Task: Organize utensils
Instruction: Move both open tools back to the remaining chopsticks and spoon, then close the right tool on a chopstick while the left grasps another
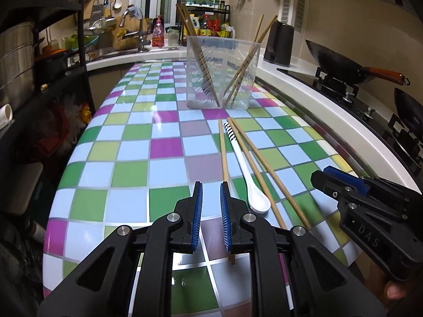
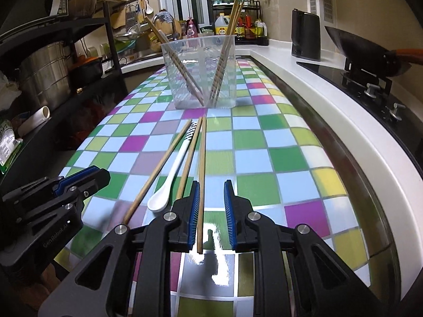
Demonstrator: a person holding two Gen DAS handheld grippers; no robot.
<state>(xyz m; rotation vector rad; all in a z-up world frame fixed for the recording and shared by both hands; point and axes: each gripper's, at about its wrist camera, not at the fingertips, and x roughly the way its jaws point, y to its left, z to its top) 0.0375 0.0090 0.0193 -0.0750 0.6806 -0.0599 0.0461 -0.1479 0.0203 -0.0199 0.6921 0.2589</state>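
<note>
Three wooden chopsticks and a white spoon (image 1: 246, 169) (image 2: 169, 185) lie on the chequered table (image 1: 132, 158), in front of a clear plastic container (image 1: 222, 74) (image 2: 201, 74) holding several chopsticks. My left gripper (image 1: 211, 185) hovers low over the table with a narrow gap and nothing between its pads. The leftmost chopstick (image 1: 223, 153) runs under its right finger. My right gripper (image 2: 212, 183) (image 1: 321, 175) stands narrowly open around the rightmost chopstick (image 2: 202, 171), which lies along the left pad without being pinched. The left gripper (image 2: 104, 174) shows at the left of the right wrist view.
A white counter edge (image 1: 317, 111) borders the table on the right, with a stove and a wok (image 1: 343, 63) beyond. A black kettle (image 1: 279, 42) stands behind the container. A dark shelf with steel pots (image 2: 45, 76) lines the left side.
</note>
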